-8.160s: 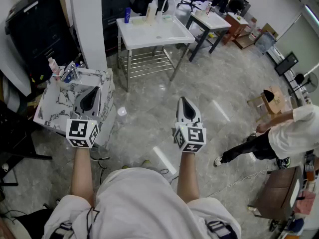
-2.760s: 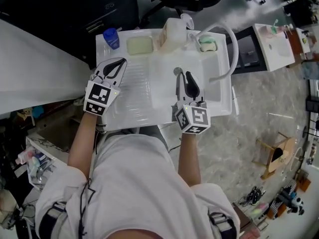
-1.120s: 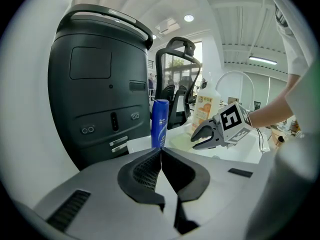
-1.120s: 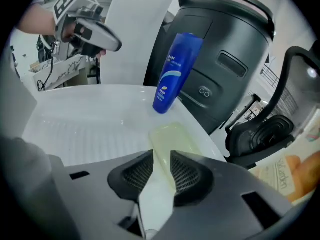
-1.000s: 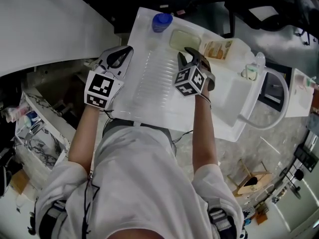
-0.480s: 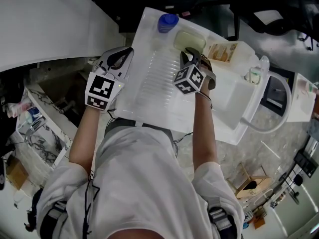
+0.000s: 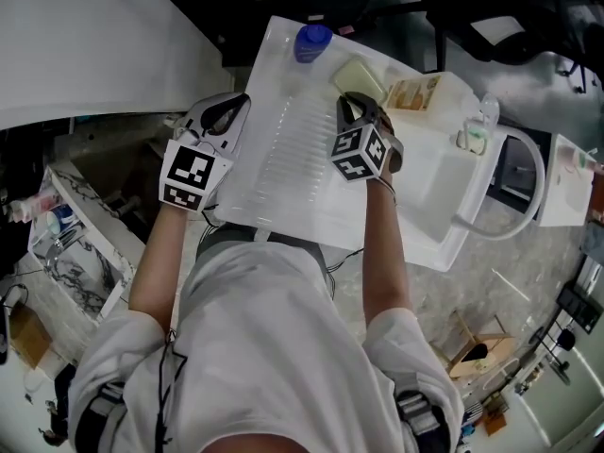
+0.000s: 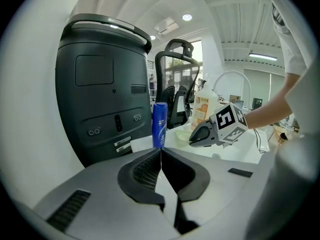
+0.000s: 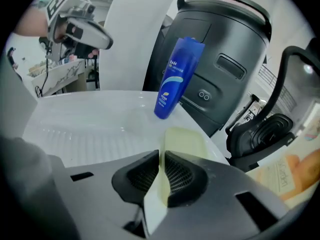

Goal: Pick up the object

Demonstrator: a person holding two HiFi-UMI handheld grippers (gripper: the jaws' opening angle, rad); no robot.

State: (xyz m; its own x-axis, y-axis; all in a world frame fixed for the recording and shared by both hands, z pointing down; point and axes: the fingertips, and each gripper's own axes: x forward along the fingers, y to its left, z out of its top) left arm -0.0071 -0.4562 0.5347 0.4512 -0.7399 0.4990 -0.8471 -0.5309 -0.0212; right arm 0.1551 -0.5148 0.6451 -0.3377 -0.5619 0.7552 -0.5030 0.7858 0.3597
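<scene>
Currently I am holding my right gripper [image 9: 161,156] tipped down over the far side of the white table [image 7: 283,177], and its jaws have just been closing. They are now pressing on the near edge of the pale yellow pad [image 9: 185,139], whose thin side is filling the narrow gap between them. The pad is lying flat on the table, at its back edge, with most of it reaching out beyond my jaw tips. A blue bottle [image 9: 176,79] is standing just beyond the pad, close to it but apart, in front of a big black machine [image 9: 230,39]. From the head view, an orange-printed carton [image 7: 415,92] is sitting just to the right of the pad.

I am keeping my left gripper [image 8: 161,154] over the table's left edge, well apart from the pad. Its jaws are meeting tip to tip with nothing between them. Looking along them, I am seeing the blue bottle straight ahead and my right gripper off to the right.
</scene>
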